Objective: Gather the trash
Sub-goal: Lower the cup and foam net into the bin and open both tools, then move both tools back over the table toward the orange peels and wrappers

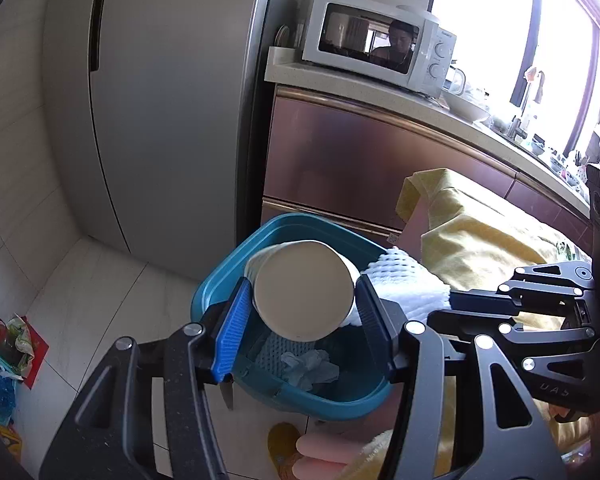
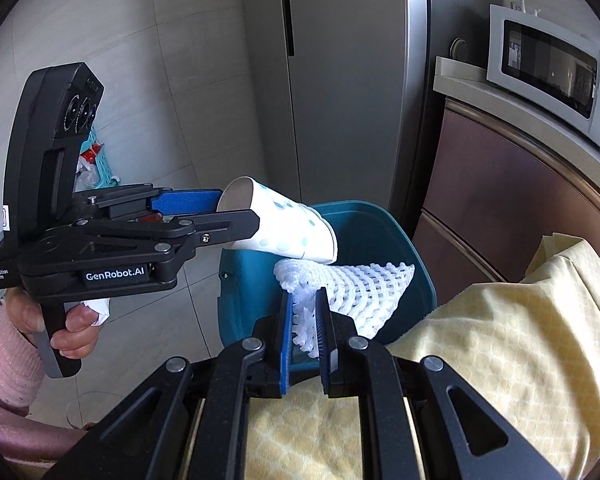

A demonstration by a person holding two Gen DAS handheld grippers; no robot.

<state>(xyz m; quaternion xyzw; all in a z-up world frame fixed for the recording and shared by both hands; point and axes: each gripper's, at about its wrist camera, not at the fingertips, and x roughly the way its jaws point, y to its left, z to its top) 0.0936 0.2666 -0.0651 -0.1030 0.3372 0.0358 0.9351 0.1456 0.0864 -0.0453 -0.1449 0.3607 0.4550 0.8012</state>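
A: Holding, item one: left gripper point(image 1: 300, 312) pinching the paper cup point(image 2: 278, 220), tipped on its side above the teal bin point(image 2: 384, 216).
B: Item two: right gripper point(image 2: 305, 320) pressed onto the white foam net point(image 2: 352, 288), near the bin's right rim.
A: Advice, as judged: centre each piece over the opening before letting go; the yellow cloth point(image 2: 500, 320) lies just beside it.

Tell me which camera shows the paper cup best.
The right wrist view: the cup shows side-on, dotted wall, tipped mouth-down over the bin, clamped in the left gripper. The left wrist view shows only its base.
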